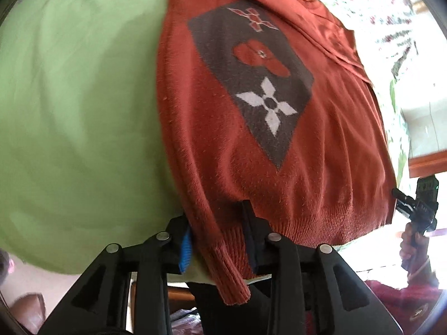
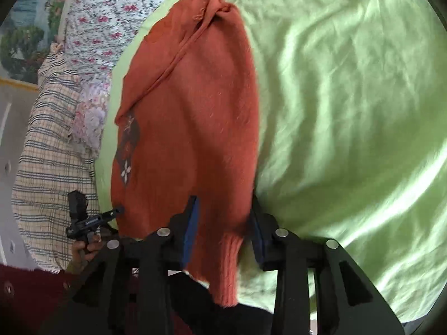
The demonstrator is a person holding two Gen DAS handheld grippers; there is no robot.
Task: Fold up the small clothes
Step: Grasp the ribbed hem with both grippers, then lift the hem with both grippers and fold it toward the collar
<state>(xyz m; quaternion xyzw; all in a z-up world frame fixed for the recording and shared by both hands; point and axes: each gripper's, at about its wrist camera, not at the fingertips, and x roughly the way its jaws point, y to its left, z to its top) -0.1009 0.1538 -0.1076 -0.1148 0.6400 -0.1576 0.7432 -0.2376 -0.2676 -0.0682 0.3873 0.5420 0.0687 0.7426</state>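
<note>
An orange knit sweater [image 1: 321, 150] with a grey diamond panel and flower motifs lies on a green bedsheet [image 1: 78, 106]. My left gripper [image 1: 220, 231] straddles one corner of its ribbed hem, with the cloth between the fingers, which stand a little apart. My right gripper [image 2: 223, 223] straddles the other hem corner of the sweater [image 2: 190, 128] in the same way. The sweater's far end is bunched near the pillows. The right gripper also shows in the left wrist view [image 1: 402, 201], at the hem's right corner. The left gripper shows in the right wrist view [image 2: 117, 212], at the hem's left corner.
Floral pillows [image 2: 111, 8] and a checked cloth [image 2: 53, 145] lie beside the sweater. The green sheet [image 2: 349, 111] spreads wide on the other side. A wooden edge [image 1: 427, 164] shows at the right. The person's hands and dark red sleeve [image 2: 30, 293] are near the bed's edge.
</note>
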